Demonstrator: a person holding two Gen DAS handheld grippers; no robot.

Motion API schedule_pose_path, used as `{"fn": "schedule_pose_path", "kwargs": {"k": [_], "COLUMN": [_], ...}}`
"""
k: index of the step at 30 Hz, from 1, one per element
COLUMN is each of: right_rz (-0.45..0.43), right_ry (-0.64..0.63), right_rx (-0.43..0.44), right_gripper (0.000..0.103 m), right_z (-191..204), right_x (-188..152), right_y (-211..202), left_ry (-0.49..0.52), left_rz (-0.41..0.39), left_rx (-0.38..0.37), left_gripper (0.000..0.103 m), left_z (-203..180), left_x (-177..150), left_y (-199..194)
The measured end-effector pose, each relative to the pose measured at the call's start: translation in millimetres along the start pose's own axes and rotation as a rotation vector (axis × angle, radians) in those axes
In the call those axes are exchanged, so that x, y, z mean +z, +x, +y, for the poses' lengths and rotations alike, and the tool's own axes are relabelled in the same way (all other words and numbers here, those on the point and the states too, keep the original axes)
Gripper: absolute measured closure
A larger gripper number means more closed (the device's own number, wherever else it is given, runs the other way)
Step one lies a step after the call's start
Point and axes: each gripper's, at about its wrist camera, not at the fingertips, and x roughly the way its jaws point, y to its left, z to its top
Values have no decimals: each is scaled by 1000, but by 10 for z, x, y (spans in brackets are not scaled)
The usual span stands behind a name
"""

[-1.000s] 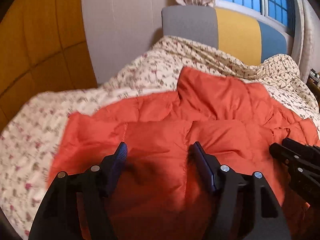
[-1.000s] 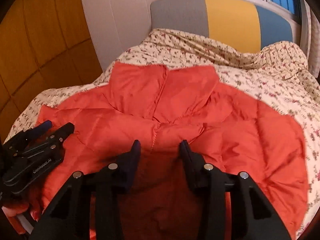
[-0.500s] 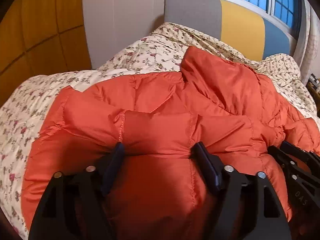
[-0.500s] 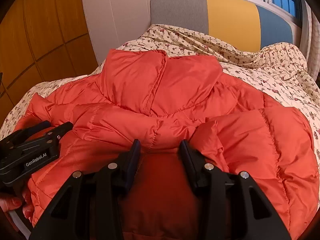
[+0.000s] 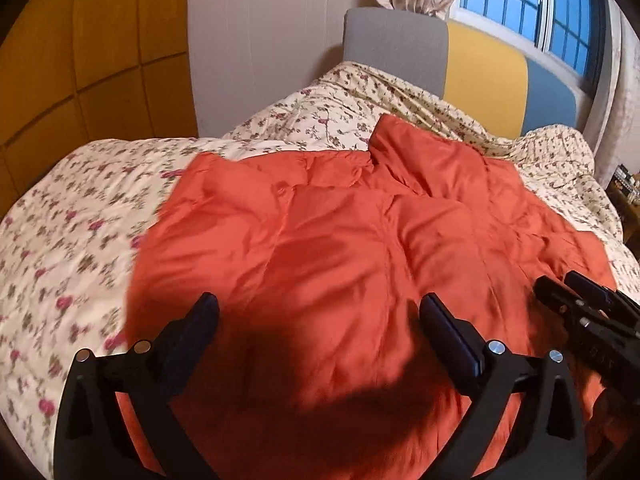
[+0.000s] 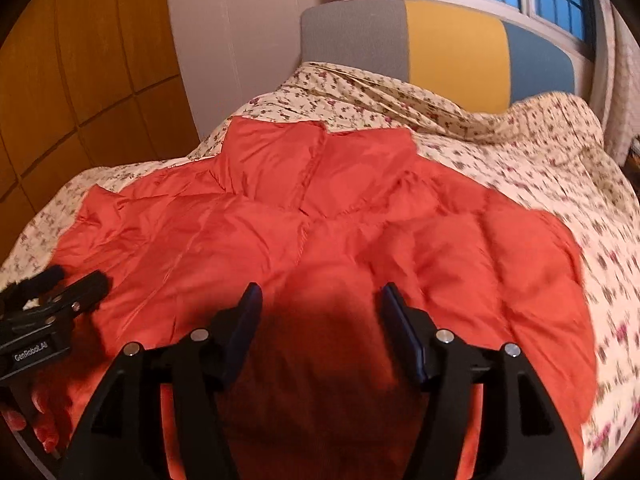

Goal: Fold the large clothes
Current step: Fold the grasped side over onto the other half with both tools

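Ahead of my matt black plastic left gripper (image 5: 316, 320) with shiny metal rivets lies the orange quilted puffer jacket (image 5: 360, 248), its cloth slick and faintly glossy. Beyond it, the cream floral cotton quilt (image 6: 500, 148) looks matt; left, smooth wooden wall panels (image 6: 80, 60).

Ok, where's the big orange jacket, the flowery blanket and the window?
orange jacket (image 6: 360, 232), right wrist view, on its quilted middle.
flowery blanket (image 6: 500, 152), right wrist view, on a bare patch beyond the jacket.
window (image 5: 516, 8), left wrist view, on the blue panes.
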Motion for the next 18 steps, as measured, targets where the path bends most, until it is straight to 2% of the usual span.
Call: {"fn": "schedule_pose_path", "kwargs": {"k": [3, 7, 11, 15, 18], "right_rz": [24, 51, 64, 57, 63], "right_ry": [48, 95, 135, 165, 188], "right_rx": [4, -7, -13, -44, -81], "right_gripper": [41, 41, 41, 39, 38], "right_z": [-147, -378, -643, -889, -1098], "right_x": [-81, -312, -572, -860, -1125], "right_y": [-255, -645, -1019, -1407, -1674], "left_ry": [2, 31, 16, -3, -11], "left_rz": [-4, 11, 26, 48, 38], "left_rx": [-3, 1, -11, 2, 42], "left_gripper": [4, 4, 4, 4, 4], "left_z": [65, 148, 309, 539, 707], "left_x": [-172, -413, -632, -878, -1039], "left_y": [-241, -493, -693, -895, -1072]}}
